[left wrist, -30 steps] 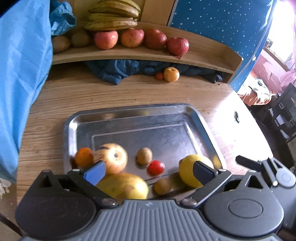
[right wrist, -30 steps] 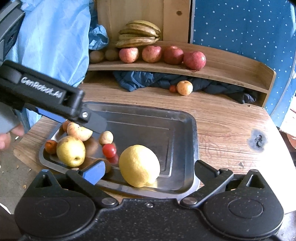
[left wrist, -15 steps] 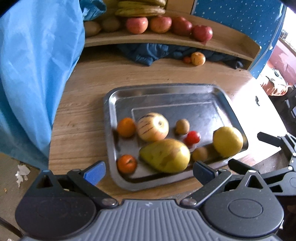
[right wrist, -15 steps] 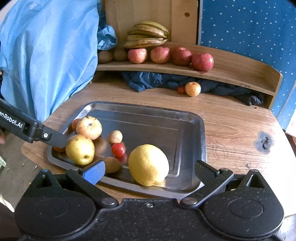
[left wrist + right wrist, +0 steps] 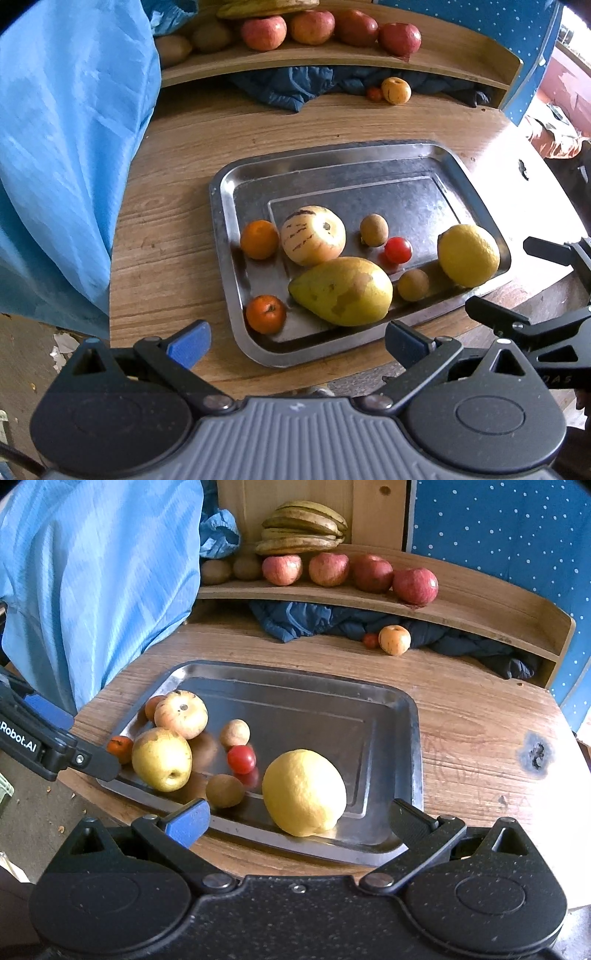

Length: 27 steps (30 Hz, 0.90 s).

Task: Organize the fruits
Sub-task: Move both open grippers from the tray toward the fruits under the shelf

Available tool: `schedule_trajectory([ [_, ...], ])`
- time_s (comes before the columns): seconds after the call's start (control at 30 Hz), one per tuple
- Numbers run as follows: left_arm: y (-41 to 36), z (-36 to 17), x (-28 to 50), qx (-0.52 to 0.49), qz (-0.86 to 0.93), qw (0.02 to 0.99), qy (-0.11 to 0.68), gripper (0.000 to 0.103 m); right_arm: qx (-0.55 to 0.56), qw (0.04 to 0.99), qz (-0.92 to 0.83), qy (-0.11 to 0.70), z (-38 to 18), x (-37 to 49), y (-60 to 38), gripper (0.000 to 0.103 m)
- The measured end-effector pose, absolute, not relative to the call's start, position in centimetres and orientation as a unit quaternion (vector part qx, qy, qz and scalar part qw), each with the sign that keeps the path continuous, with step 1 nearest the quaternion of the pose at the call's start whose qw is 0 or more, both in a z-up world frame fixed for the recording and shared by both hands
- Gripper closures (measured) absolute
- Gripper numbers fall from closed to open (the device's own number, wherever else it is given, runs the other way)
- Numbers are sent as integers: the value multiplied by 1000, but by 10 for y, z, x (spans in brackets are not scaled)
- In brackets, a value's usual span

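On desk (image 5: 166, 236), metal tray (image 5: 221, 206): lemon (image 5: 468, 254) near right corner; pear (image 5: 341, 291), striped melon (image 5: 313, 235), two oranges, cherry tomato (image 5: 398, 250) toward left. Far shelf (image 5: 461, 602): apples, bananas. Left tongs (image 5: 295, 343) and right tongs (image 5: 299, 821): spread wide, empty, near tray's front edge.

Bright daylight from the right (blown-out glare), fisheye-bent edges.

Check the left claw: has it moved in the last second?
Yes. The left claw has pulled back off the metal tray; its open jaws now sit short of the tray's near rim.
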<state>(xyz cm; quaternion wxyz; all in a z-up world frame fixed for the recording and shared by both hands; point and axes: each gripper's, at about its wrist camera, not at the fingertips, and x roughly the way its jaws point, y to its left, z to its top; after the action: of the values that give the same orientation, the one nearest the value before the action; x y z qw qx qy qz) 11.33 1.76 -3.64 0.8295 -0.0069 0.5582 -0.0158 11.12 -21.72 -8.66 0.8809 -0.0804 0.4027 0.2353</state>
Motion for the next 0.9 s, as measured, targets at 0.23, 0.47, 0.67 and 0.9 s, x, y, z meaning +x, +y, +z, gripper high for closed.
schedule_trajectory([
  [0.23, 19, -33, 128, 5, -13, 830, 558, 1, -73, 882, 246, 396, -85, 120, -213, 1],
  [0.47, 7, -33, 154, 15, -34, 831, 555, 1, -70, 886, 234, 395, -85, 135, -219, 1],
  [0.67, -4, -36, 181, 19, -46, 831, 554, 1, -69, 888, 224, 396, -85, 150, -226, 1],
  [0.9, -12, -38, 214, 14, -51, 836, 546, 1, -67, 891, 205, 400, -87, 172, -235, 1],
])
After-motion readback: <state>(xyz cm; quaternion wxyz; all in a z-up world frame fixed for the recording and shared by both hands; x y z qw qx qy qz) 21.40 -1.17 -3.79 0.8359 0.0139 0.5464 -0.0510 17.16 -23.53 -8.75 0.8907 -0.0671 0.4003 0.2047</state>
